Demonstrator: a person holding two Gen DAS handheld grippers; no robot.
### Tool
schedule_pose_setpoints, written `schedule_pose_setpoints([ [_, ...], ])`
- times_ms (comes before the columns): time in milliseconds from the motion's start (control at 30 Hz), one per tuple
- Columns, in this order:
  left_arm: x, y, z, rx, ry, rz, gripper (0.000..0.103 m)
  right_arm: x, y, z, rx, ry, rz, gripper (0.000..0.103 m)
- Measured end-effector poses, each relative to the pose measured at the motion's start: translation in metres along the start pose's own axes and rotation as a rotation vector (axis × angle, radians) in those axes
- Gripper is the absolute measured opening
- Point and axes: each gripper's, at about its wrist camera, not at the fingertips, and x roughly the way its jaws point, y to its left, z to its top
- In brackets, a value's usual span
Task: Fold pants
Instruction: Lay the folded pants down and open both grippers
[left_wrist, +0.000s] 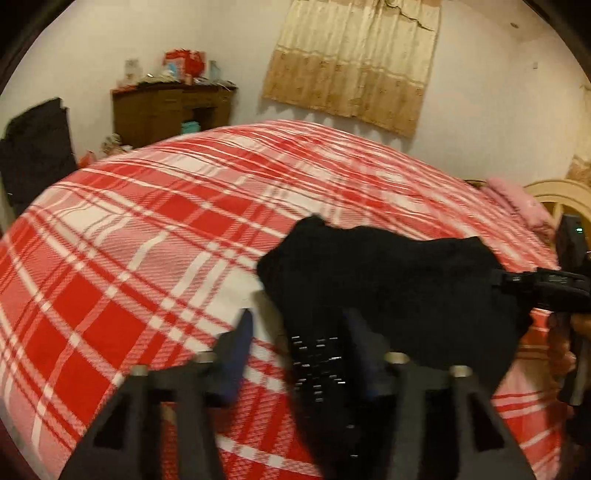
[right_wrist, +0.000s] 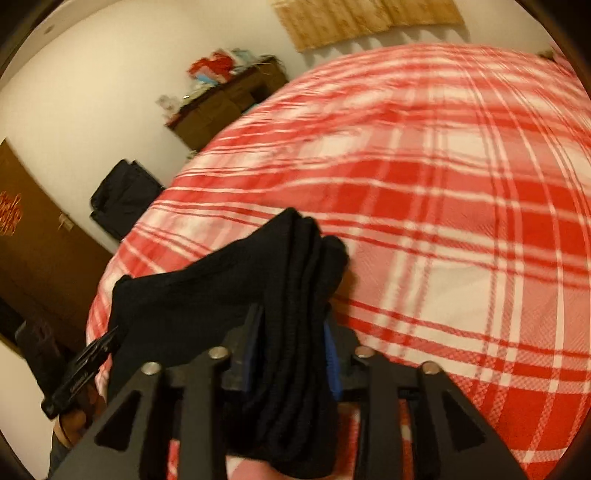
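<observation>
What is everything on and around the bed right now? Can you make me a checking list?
Surface: bed with a red and white plaid cover, mostly bare.
Job's things: black pants, bunched into a thick bundle on the near part of the cover.
Clutter: dark bag against the wall beside the bed; pink cloth by the cream headboard.
Grippers: left gripper open, with a strip of pants between its fingers, pads not pressing. Right gripper has the folded bundle filling the space between its fingers; real grip unclear.
Cables: nothing seen.
Surroundings: wooden cabinet topped with red and white items, beige curtain on a white wall, brown door.
</observation>
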Motion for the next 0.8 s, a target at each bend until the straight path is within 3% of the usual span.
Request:
schedule_pose_setpoints([
  [33,0.000,0.003,-0.002,-0.007,-0.007,-0.002,0.060,0.000,-0.006,-0.002,0.015,-0.001,-0.012,0.057],
  [167,-0.001,0.004,-0.003,-0.009,-0.007,0.010,0.062,-0.006,-0.014,-0.005,0.018,-0.006,-0.014,0.058],
  [333,-0.009,0.005,-0.007,-0.009,-0.012,0.066,0.073,-0.014,-0.021,-0.005,0.035,-0.026,-0.036,0.065],
  [567,-0.022,0.007,-0.011,0.002,-0.011,0.113,0.073,-0.020,-0.015,-0.006,0.008,-0.045,-0.082,0.066],
  [800,-0.038,0.010,-0.017,0.005,0.000,0.183,0.073,-0.053,-0.023,-0.012,0.028,-0.117,-0.165,0.069],
])
